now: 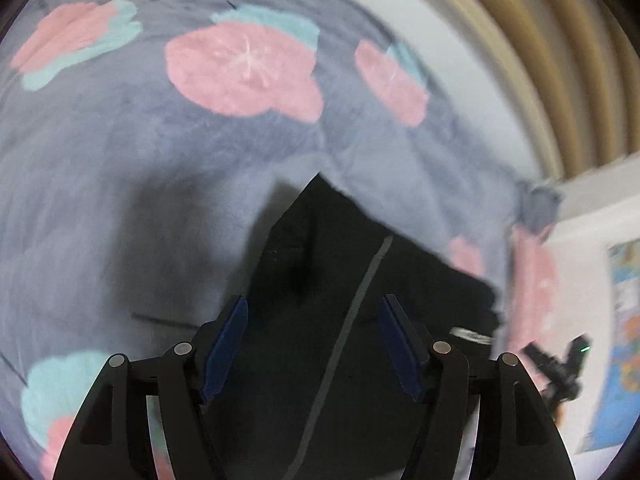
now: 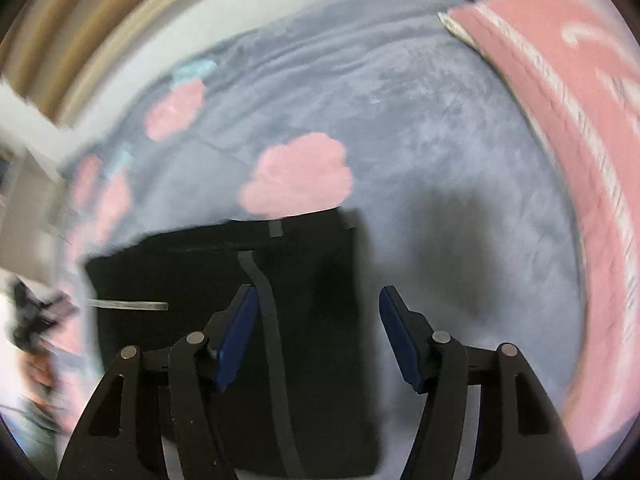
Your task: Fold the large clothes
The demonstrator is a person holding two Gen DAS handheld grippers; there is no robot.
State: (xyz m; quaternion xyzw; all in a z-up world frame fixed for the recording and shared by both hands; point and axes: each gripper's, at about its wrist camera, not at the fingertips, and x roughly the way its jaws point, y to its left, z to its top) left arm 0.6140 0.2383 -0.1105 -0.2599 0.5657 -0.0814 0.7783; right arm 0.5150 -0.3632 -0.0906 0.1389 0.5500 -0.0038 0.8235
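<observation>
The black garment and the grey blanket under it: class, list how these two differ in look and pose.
1. The black garment is plain dark with a thin grey stripe; the grey blanket carries pink and teal flower shapes.
2. The garment lies as a compact, straight-edged block; the blanket spreads wide beyond it on every visible side.
3. The garment lies on top; the blanket lies beneath.
Shared: both are soft fabric, and neither is gripped by either open claw.

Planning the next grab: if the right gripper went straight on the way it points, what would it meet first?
Probably the black garment, near its right edge, or the grey blanket just beside it; the open right gripper straddles that edge, and depth is unclear.
</observation>
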